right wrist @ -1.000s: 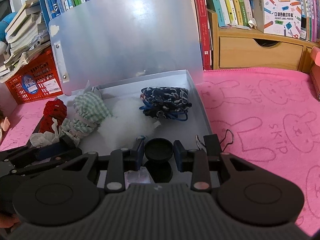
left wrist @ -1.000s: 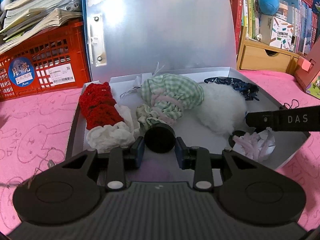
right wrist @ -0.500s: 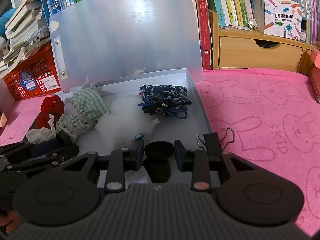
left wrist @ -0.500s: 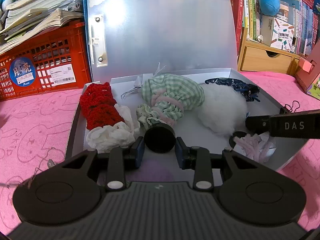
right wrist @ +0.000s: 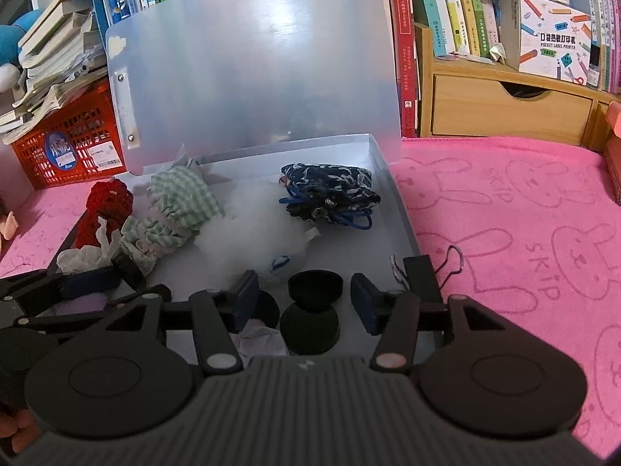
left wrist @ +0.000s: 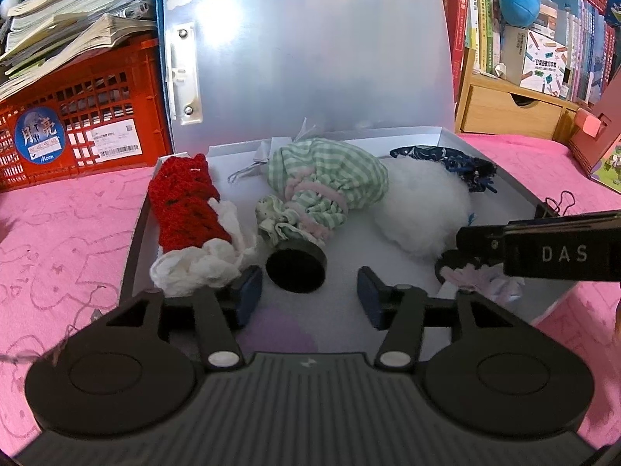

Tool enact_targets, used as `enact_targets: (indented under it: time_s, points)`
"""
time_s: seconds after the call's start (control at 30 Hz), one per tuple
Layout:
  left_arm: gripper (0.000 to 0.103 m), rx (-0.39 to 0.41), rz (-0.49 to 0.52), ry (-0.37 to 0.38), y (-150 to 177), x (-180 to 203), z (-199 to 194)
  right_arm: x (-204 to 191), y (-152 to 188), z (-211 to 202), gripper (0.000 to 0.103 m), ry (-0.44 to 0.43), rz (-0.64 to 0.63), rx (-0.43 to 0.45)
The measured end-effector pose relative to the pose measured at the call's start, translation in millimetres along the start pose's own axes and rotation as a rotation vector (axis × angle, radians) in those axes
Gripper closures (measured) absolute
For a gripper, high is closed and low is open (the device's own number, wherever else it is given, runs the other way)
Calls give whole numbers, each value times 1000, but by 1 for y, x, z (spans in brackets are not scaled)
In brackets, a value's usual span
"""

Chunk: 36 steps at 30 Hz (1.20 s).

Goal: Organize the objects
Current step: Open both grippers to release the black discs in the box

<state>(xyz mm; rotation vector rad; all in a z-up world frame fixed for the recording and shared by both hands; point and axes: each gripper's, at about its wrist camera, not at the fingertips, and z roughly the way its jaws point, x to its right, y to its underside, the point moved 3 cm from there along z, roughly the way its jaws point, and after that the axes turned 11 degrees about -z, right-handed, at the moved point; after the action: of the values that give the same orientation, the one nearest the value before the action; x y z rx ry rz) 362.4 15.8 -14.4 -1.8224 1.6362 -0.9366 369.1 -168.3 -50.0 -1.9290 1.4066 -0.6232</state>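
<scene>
An open grey file box [left wrist: 134, 240] holds a red crochet pouch [left wrist: 182, 202], a green checked pouch [left wrist: 326, 182], a white fluffy ball [left wrist: 423, 209] and a dark blue pouch [right wrist: 330, 190]. My left gripper [left wrist: 308, 297] hangs over the box's near end with its jaws opening. A black round cap [left wrist: 295, 270] lies between its pads, clear of both. My right gripper [right wrist: 304, 297] is also opening. A black spool-shaped piece [right wrist: 312, 310] stands between its pads, touched by neither. From the left wrist, the right gripper [left wrist: 543, 252] shows side-on over crumpled pale paper [left wrist: 481, 277].
The box's translucent lid [left wrist: 310, 58] stands upright at the back. A red crate [left wrist: 77, 124] with books is at the left, a wooden drawer unit [right wrist: 504, 112] and bookshelves behind. A binder clip [right wrist: 450, 264] lies by the box's right wall on the pink rabbit-print cloth [right wrist: 524, 213].
Both grippers' jaws have spread apart and let go of the black round pieces, which now rest in the box. Neither hand has shifted.
</scene>
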Motion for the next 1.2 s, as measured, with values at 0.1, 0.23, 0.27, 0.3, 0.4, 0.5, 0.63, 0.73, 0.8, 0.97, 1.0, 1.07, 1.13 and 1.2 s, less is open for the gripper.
enact_targets:
  time_s: [0.1, 0.23, 0.27, 0.3, 0.4, 0.5, 0.63, 0.73, 0.8, 0.97, 1.0, 1.07, 1.13, 1.2]
  points:
    - [35, -7, -15, 5, 0, 0, -1, -1, 0, -3, 35, -1, -14, 7]
    - [30, -9, -12, 3, 0, 1, -3, -3, 2, -8, 32, -3, -30, 15]
    - [28, -9, -10, 2, 0, 2, -4, -3, 2, -9, 32, 0, -34, 17]
    - [27, -9, -8, 2, 0, 2, -4, -4, 2, -10, 32, 2, -38, 19]
    - [24, -9, -9, 2, 1, 3, -7, -6, 2, -12, 30, 4, -45, 24]
    - [22, -7, -12, 5, 1, 3, -10, -6, 3, -16, 27, 8, -46, 34]
    - [19, -4, -21, 5, 2, 2, -17, -5, 4, -25, 19, 23, -37, 58]
    - [18, 6, -23, 10, 2, 1, -26, -6, 4, -34, 17, 18, -24, 73]
    - [16, 18, -19, 9, 3, 1, -32, -7, 5, -41, 14, 19, -20, 93]
    - [14, 41, -10, 11, 2, 2, -46, -12, 4, -56, 10, 54, -54, 144]
    - [14, 42, -10, 10, 2, 2, -48, -12, 4, -59, 10, 56, -56, 151]
    - [14, 46, -11, 2, 3, 2, -52, -12, 5, -64, 9, 59, -49, 164]
    - [13, 49, -10, -4, 5, 3, -55, -11, 6, -68, 7, 58, -33, 175]
    - [11, 54, -6, -8, 6, 3, -59, -10, 8, -72, 6, 60, -23, 181]
